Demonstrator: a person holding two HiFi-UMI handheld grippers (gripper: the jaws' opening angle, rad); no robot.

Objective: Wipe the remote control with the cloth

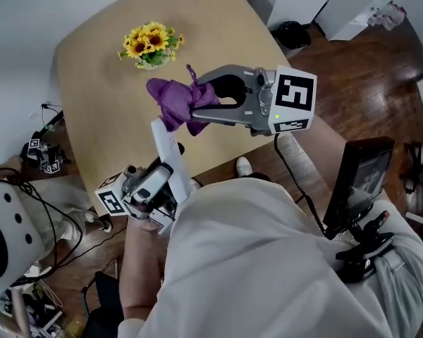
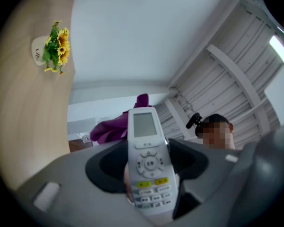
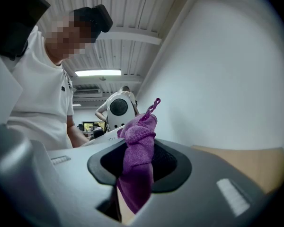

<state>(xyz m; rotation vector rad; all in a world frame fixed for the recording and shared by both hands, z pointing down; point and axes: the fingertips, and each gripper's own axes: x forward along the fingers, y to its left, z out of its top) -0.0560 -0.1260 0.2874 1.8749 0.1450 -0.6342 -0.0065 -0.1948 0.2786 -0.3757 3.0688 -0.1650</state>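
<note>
Close below me, my left gripper clamps the white remote control upright, and my right gripper pinches the purple cloth just beside its top, above the table. Sunflowers stand beyond, clear of both. I cannot read their pot's lettering or the button labels.

The remote control is white and slim, with a small grey screen at its top end, a round button pad, two yellow keys and rows of white keys below. Its lower end is clamped in the left hand-held gripper, and its screen end juts up, held in the air over the near edge of the desk. The cloth is purple and bunched into a wad, pinched in the right hand-held gripper, right at the remote control's screen end.
</note>
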